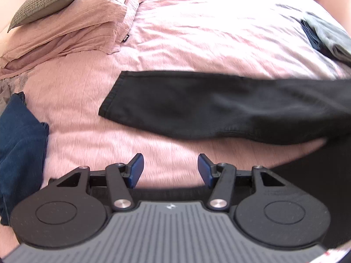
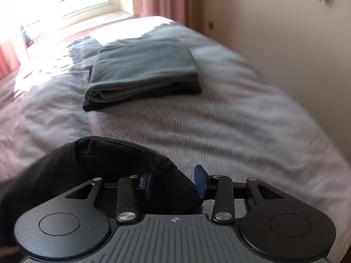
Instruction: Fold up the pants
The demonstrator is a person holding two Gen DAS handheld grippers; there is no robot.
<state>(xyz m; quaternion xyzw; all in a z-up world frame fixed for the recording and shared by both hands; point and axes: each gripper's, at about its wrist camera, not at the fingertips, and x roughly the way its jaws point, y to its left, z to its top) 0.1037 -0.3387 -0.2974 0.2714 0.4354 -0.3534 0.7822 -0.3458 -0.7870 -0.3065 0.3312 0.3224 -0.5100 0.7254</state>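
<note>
- Black pants (image 1: 219, 107) lie long across the bed (image 1: 175, 43), barely folded.
- Right gripper (image 2: 173, 186) pinches their bunched end; the cloth fills its fingers.
- Left gripper (image 1: 170, 171) hangs spread and empty.

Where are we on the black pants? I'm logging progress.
Done: a folded grey stack sits aside. In hand: right tongs have black pants fabric between the fingers; the leg lies flat on the bed. Left tongs are open, empty. Left: all the folds.
</note>
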